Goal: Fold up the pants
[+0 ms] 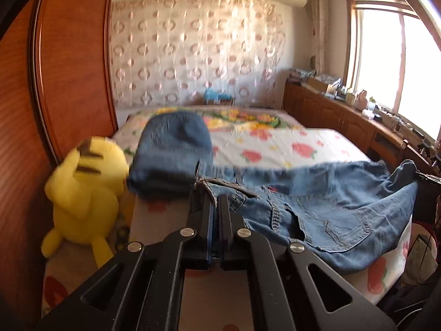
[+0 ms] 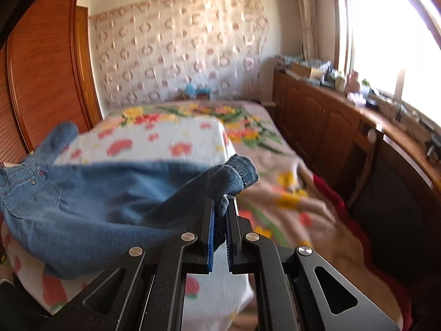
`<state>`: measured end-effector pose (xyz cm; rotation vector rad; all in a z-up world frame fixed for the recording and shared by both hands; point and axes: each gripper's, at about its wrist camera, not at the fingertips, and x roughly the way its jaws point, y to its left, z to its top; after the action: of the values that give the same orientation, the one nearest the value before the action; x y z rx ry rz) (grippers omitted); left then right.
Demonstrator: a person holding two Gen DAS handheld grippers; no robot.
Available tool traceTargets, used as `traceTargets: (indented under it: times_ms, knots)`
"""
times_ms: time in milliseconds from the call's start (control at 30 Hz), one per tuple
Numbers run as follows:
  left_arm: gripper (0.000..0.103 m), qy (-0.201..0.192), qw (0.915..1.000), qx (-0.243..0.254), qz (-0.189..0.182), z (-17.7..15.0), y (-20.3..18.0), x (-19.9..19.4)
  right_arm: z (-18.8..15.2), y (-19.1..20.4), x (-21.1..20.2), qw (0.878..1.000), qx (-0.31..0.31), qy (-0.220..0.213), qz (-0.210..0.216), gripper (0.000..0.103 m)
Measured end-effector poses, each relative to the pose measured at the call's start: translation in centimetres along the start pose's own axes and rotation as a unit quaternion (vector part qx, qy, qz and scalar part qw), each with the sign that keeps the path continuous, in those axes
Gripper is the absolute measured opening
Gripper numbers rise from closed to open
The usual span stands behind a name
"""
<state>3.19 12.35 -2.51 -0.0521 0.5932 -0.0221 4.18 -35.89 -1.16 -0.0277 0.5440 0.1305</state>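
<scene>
Two grippers: both tilted down over bed (image 1: 289,143)
Left gripper (image 1: 212,195): jaws pinch jeans (image 1: 330,209) waistband
Right gripper (image 2: 222,207): jaws pinch jeans hem
Bed: floral sheet, plush (image 1: 85,193) at left edge

Left gripper (image 1: 210,201) jaws clamped on the jeans (image 1: 325,215) waistband edge. Jeans drape right across the flowered bed (image 1: 275,143). Yellow plush (image 1: 85,193) near left, folded blue denim (image 1: 171,154) just beyond.

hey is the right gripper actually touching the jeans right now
Touching. The right wrist view shows the right gripper shut on the jeans, a bunch of denim near the leg hem pinched between its fingers.
</scene>
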Motion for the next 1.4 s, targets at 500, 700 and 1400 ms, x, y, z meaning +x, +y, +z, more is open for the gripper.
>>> traceTargets:
  times_ms: [500, 700, 1400]
  knots:
    - [0.033, 0.031, 0.9994, 0.008, 0.01, -2.8, -0.3, -0.7, -1.8, -1.7, 1.2, 0.997, 0.044, 0.053, 0.017, 0.008]
    - [0.08, 0.018, 0.9997, 0.018, -0.005, -2.1, -1.2, -1.1, -2.3, -1.7, 0.3, 0.998, 0.046, 0.048, 0.018, 0.013]
    - [0.082, 0.048, 0.9934, 0.051, -0.091, -1.8, -10.2, 4.0, -2.5, -2.2, 2.3, 0.996, 0.079, 0.046, 0.011, 0.045]
